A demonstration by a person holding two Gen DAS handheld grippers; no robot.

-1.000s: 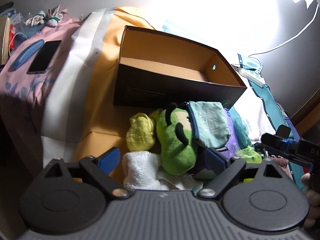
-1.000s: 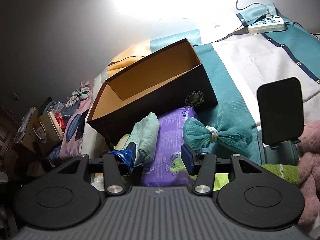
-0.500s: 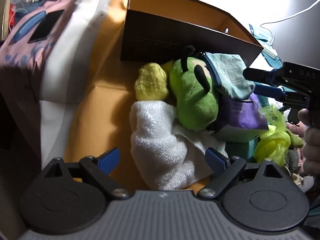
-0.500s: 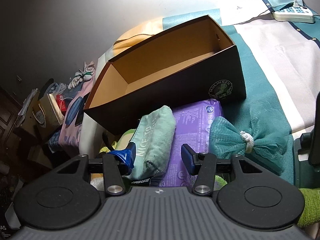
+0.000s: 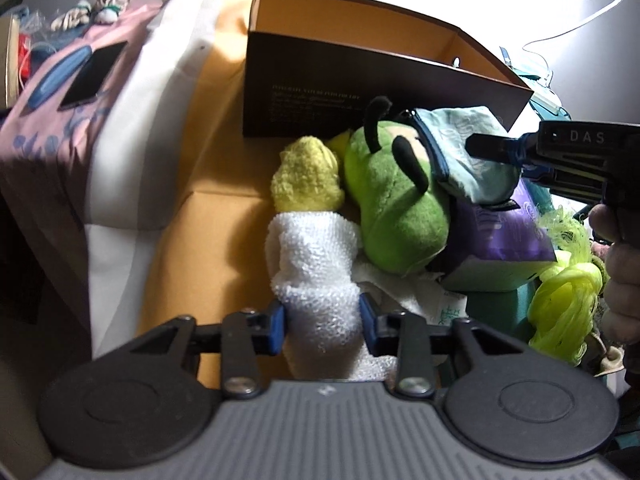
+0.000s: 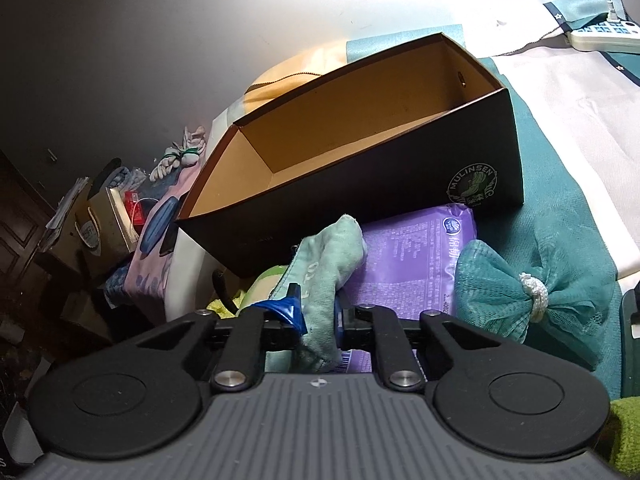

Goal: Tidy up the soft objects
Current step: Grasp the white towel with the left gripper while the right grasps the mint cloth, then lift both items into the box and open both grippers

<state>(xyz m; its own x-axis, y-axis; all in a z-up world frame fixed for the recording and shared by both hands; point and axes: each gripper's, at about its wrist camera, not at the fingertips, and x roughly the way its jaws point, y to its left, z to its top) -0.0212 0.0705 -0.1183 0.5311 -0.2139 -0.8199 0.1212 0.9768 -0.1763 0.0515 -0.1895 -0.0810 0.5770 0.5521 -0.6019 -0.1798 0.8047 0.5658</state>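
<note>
Left gripper (image 5: pixel 323 322): jaws have just closed, now clamped on the white towel roll (image 5: pixel 320 280); roll lies near, left of the green plush (image 5: pixel 396 208), touching the yellow cloth (image 5: pixel 306 178) beyond it
Right gripper (image 6: pixel 318 320): jaws have just closed, pinching the mint pouch (image 6: pixel 328 276); pouch rests on the purple packet (image 6: pixel 412 264)
Box (image 6: pixel 360 208): open, far behind the pile
Teal mesh bundle (image 6: pixel 520 292): right of the packet

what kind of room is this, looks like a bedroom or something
Probably a bedroom or other home room: soft things are piled on patchwork bedding beside an open shoe box, with a power strip lying on the cloth.
</note>
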